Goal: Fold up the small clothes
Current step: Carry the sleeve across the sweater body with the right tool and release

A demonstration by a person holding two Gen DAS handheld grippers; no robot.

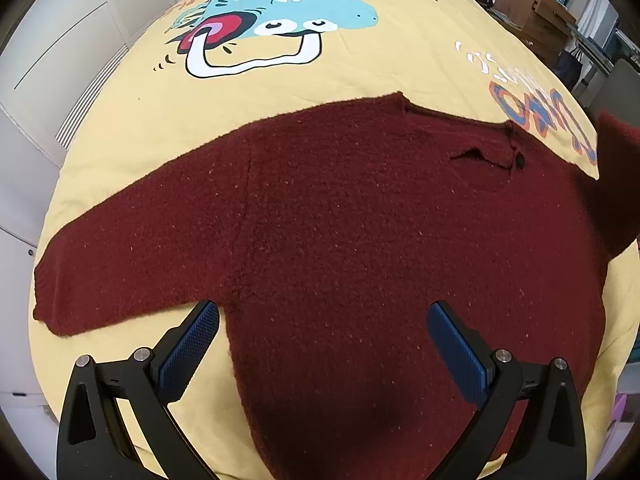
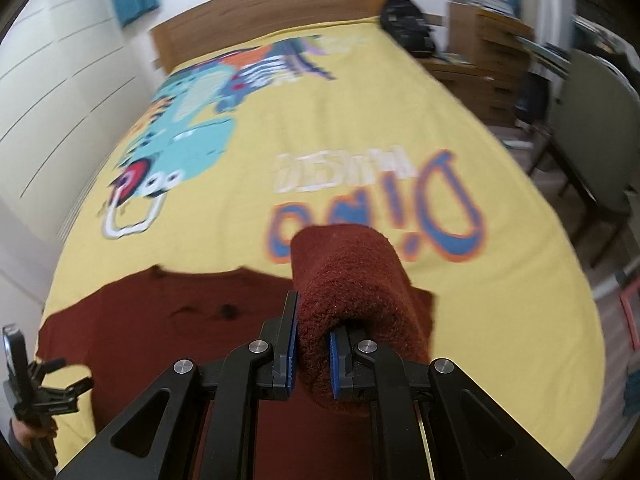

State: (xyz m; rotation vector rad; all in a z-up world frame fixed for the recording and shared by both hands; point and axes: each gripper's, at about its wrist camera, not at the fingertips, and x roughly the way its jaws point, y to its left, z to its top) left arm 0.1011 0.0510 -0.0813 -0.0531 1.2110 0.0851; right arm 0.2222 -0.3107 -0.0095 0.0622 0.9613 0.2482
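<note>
A dark red knitted sweater [image 1: 340, 216] lies flat on a yellow bedspread [image 1: 360, 68], neck opening toward the far right, one sleeve [image 1: 120, 264] stretched out to the left. My left gripper [image 1: 322, 316] hovers open over the sweater's body, blue pads wide apart with nothing between them. In the right wrist view my right gripper [image 2: 314, 334] is shut on the sweater's other sleeve [image 2: 348, 272], lifted clear of the bed and draped over the fingers. That raised sleeve [image 1: 616, 184] shows at the right edge of the left wrist view. The left gripper [image 2: 36, 384] appears at the lower left there.
The bedspread [image 2: 400, 112] carries a cartoon dinosaur print [image 1: 288, 20] and lettering. A wooden headboard [image 2: 272, 12] stands at the far end. A black backpack [image 2: 408, 24], wooden drawers [image 2: 488, 60] and a chair [image 2: 592, 140] stand to the right of the bed. White wardrobe doors [image 2: 52, 72] line the left.
</note>
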